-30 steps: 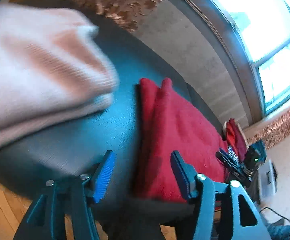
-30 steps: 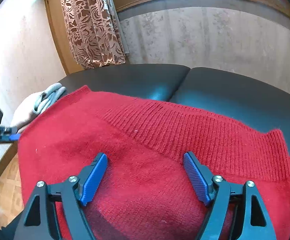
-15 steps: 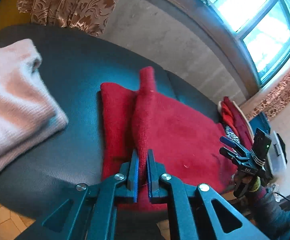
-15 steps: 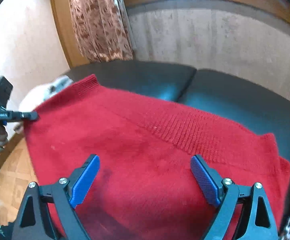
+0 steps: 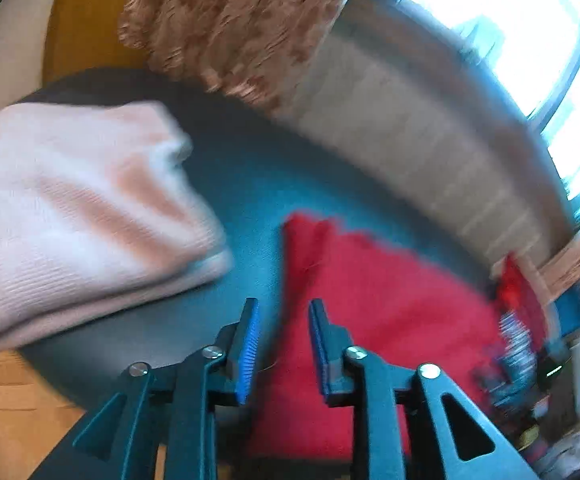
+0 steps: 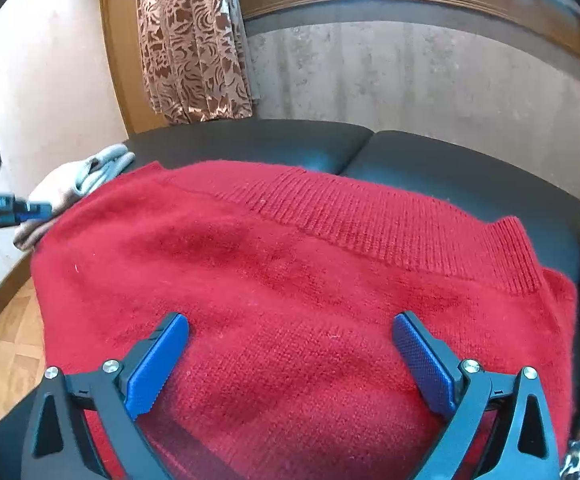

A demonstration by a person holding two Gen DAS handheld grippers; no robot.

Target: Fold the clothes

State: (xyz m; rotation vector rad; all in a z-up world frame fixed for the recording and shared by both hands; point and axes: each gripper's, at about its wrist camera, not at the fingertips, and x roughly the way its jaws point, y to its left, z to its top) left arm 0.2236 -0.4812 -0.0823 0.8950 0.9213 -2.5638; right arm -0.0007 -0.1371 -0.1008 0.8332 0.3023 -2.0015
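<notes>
- While the red sweater (image 6: 290, 288) lies flat on the dark couch (image 6: 450, 168), both claws hold nothing.
- Right claw (image 6: 290, 354) is wide; left claw (image 5: 282, 344) is partly open.
- Soft, floppy, light: pinch the ribbed edge (image 6: 390, 232) at 1 o'clock.

Sweater (image 6: 290, 280): lies flat on the worktop (image 6: 430, 160).
Folded garment (image 5: 70, 220): left of the sweater, on the worktop.
Curtain (image 6: 194, 40): behind the worktop.
</notes>
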